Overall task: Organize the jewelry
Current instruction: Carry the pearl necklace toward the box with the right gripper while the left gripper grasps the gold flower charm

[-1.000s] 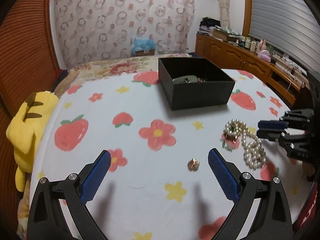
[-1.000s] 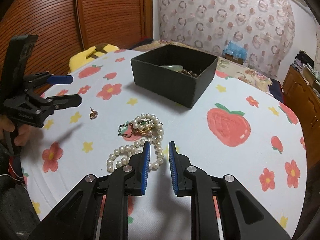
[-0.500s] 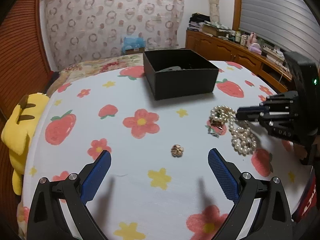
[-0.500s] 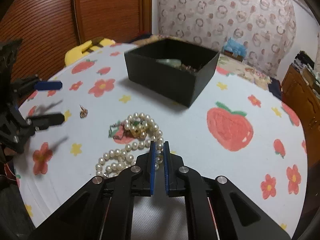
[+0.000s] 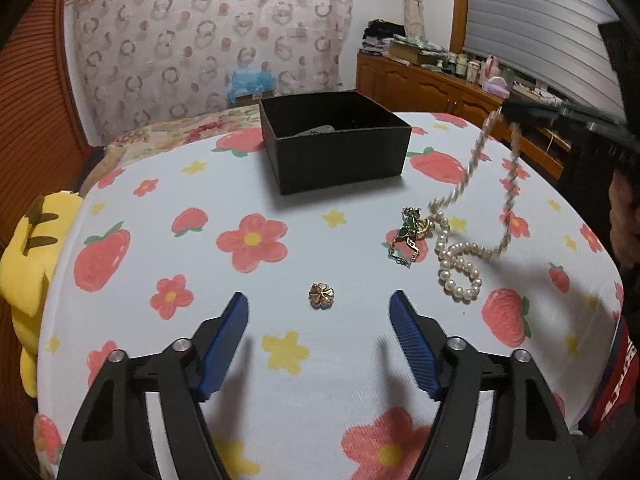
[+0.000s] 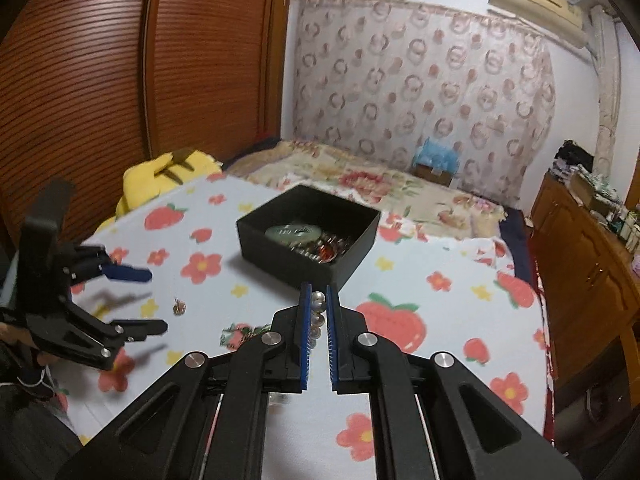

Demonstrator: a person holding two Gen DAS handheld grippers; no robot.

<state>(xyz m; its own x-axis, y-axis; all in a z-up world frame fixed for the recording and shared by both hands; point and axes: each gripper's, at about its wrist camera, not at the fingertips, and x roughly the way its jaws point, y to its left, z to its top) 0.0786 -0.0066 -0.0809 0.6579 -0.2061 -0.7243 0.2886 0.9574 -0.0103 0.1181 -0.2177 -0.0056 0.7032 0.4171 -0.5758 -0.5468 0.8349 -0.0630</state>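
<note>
A pearl necklace (image 5: 460,276) hangs from my right gripper (image 6: 317,290), which is shut on a few pearls (image 6: 317,307). In the left wrist view that gripper (image 5: 506,111) holds the strand up at the right, with the lower loop still lying on the cloth. Beside the loop lies a green and gold chain (image 5: 410,232). A small gold flower brooch (image 5: 321,295) lies about level with the tips of my left gripper (image 5: 318,300). Its jaws are closing and do not touch the brooch. The black box (image 5: 336,140) stands farther back with jewelry inside (image 6: 308,240).
The table (image 5: 160,360) has a white cloth printed with strawberries and flowers. A yellow plush toy (image 5: 28,248) leans at its left edge. A bed with a floral cover (image 6: 360,176) lies behind, and a wooden cabinet (image 5: 440,88) runs along the right wall.
My right gripper shut on the pearls and rose, pulling part of the necklace off the cloth. My left gripper came closer to the brooch and its jaws narrowed.
</note>
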